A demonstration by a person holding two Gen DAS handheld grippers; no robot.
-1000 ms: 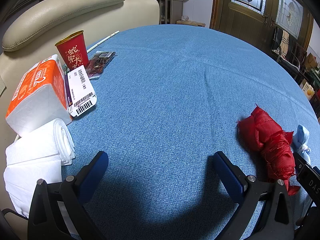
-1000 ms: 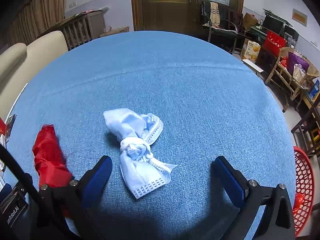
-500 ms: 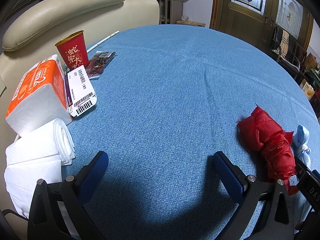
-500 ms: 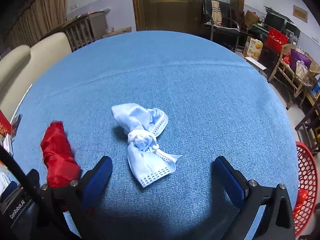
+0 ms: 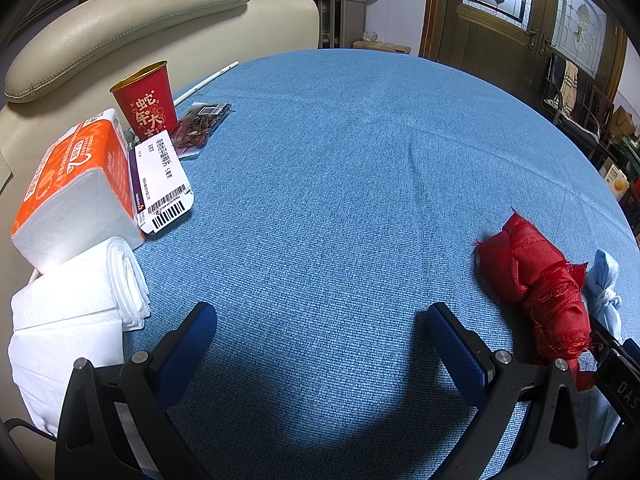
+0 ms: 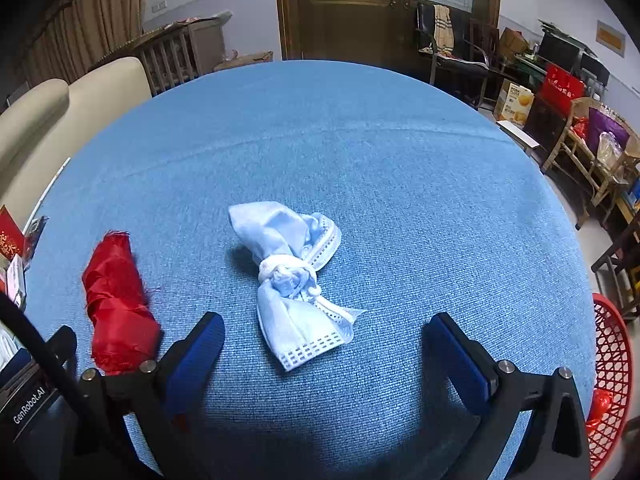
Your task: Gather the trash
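Right wrist only: red basket (image 6: 612, 380) (floor-side)

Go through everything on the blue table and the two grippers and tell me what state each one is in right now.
Left gripper: open, empty.
Right gripper: open, empty, the mask lying between its fingers.
Face mask: knotted, lying flat.
Red cloth: crumpled into a bundle, lying beside the mask.
Red cup: upright.
Tissue pack: opened, tissues showing.
Red basket: past the table's edge, something red inside.
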